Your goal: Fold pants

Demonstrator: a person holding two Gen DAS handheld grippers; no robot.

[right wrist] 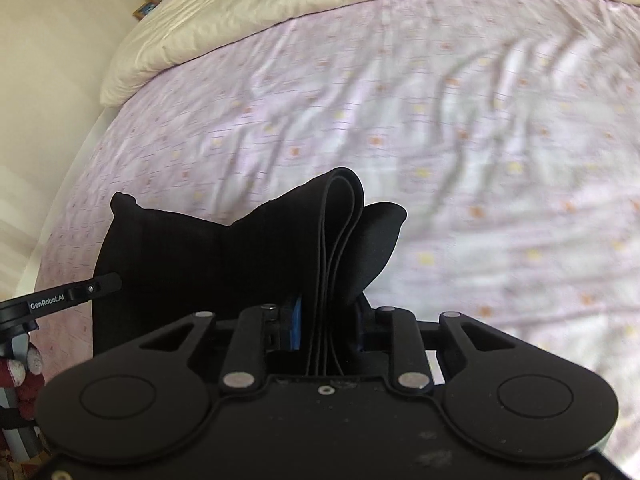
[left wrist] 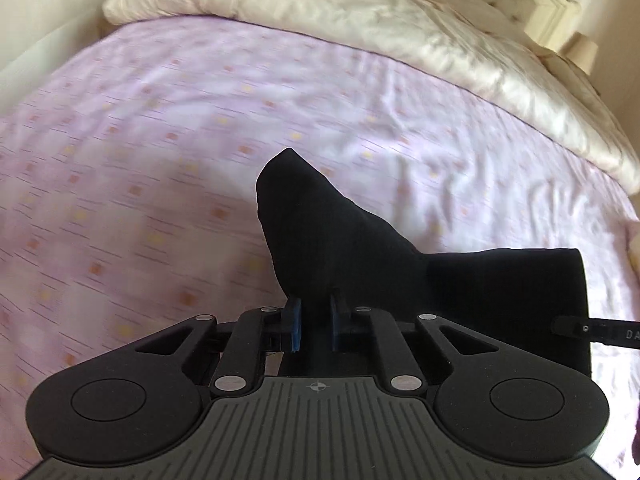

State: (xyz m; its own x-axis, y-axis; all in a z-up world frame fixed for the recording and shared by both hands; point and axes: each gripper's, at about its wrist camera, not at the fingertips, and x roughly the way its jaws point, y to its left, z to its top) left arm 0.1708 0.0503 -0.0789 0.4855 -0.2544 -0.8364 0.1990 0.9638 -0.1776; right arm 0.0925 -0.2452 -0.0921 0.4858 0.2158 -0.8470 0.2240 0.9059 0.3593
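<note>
The black pants point(left wrist: 360, 256) are held up above the bed point(left wrist: 160, 152), with nothing of them seen lying flat on it. The jaws of the left gripper point(left wrist: 315, 320) are closed tight on one bunched corner. The jaws of the right gripper point(right wrist: 330, 316) are pinched on several stacked layers. Some folding looks done already. The bundle is not yet laid down on the bed.

We read "GenRobot.AI" in white letters on the black side of the left gripper point(right wrist: 72, 292), seen in the right wrist view. In the left wrist view, the right gripper point(left wrist: 600, 330) shows only the white letters "DA" before the picture edge cuts it.
</note>
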